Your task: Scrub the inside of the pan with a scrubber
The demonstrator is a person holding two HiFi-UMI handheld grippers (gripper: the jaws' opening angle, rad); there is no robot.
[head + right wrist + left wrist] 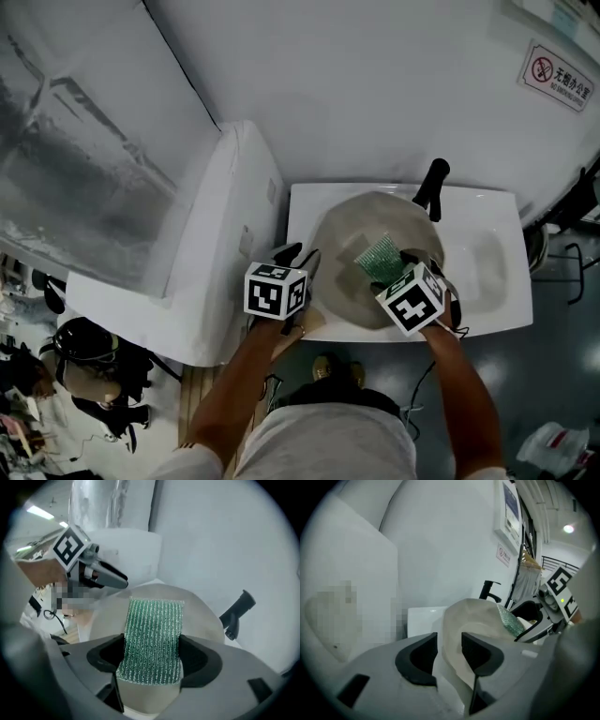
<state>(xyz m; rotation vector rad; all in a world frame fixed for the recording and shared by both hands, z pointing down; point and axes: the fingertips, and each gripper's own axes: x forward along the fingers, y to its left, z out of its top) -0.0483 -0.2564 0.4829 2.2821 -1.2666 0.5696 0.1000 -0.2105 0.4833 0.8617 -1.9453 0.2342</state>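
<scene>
Clamping scrubber [152,634] lengthwise, right gripper [152,657]; left gripper [449,649] unclenched; pan [339,234] handle [433,187] toward wall [375,84].

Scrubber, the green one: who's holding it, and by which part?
The right gripper holds the scrubber by its near end, with the jaws squeezing both side edges.

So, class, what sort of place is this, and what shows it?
Probably a workplace wash corner, not a home kitchen: a white basin against a plain wall, a no-smoking sign on it, and a pan in the basin.
</scene>
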